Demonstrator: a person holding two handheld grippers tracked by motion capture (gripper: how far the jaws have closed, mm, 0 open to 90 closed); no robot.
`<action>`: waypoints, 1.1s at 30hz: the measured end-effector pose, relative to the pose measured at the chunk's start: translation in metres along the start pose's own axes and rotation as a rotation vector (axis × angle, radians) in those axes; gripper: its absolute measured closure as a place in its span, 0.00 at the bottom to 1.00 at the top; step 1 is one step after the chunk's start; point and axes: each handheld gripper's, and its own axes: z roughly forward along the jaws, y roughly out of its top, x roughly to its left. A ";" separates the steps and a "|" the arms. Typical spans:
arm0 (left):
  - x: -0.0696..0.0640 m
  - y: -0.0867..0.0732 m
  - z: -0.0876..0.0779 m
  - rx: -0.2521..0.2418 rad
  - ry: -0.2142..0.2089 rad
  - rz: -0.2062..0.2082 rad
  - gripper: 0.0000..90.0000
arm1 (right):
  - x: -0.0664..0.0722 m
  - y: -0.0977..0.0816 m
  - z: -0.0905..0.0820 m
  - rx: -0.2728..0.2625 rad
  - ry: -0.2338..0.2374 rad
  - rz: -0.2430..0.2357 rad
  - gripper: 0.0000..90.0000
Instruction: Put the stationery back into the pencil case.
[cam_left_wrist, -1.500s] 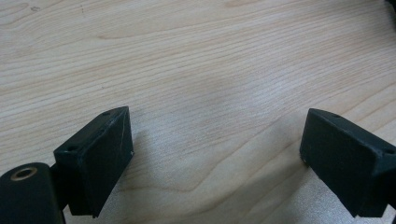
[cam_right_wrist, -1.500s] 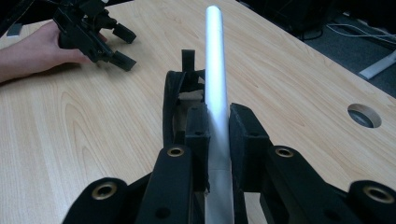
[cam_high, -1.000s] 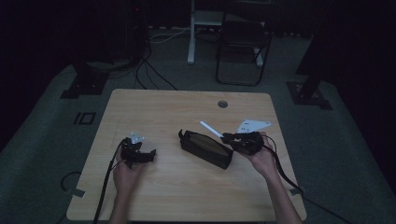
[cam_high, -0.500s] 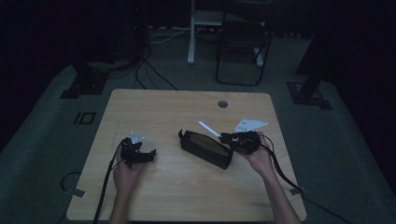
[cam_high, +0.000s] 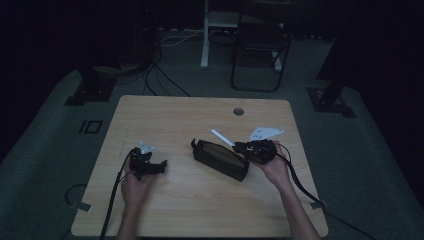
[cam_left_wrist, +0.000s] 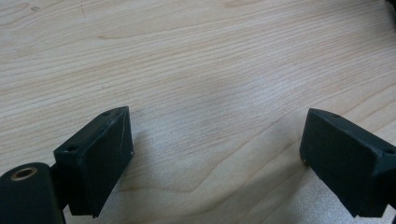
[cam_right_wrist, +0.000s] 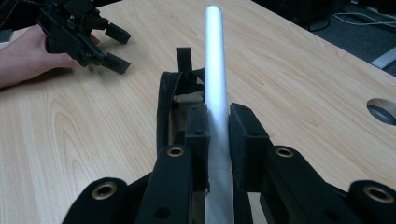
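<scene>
white tube (cam_right_wrist: 216, 88) clamped between the closed jaws of the right gripper (cam_right_wrist: 219, 135); its long axis runs straight out along the jaws, free end pointing away from the hand. in the high view the tube (cam_high: 222, 138) points up and left from the right gripper (cam_high: 245, 147), toward the far left of the counter (cam_high: 175, 115), its free end raised above the pouch (cam_high: 220, 159).

the pouch is black, oblong, and lies near the counter's middle, long axis running from upper left to lower right. in the right gripper view the pouch (cam_right_wrist: 170, 107) sits just below the tube with its top open and a strap standing at the far end.

left gripper (cam_high: 160, 166) is held low over the counter's left part, well apart from the pouch, jaws spread wide with nothing between them; the left gripper view shows only bare wood grain (cam_left_wrist: 210, 70) in the gap.

the counter is light wood with a round hole (cam_high: 238, 111) near its far edge. the room is dim, with grey carpet, floor cables, and a folding chair (cam_high: 260, 45) beyond the counter.

the tube is smooth, plain, matt, with a rounded tip.
</scene>
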 end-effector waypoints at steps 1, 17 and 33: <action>0.000 0.000 0.000 0.000 0.000 0.000 0.11 | 0.000 0.000 0.001 0.001 -0.001 0.002 0.88; 0.000 0.000 0.000 -0.002 0.000 -0.001 0.11 | -0.002 -0.003 0.010 0.012 0.000 0.016 0.88; 0.000 0.000 0.000 -0.002 0.000 -0.002 0.11 | -0.003 -0.007 0.020 0.030 -0.007 0.028 0.88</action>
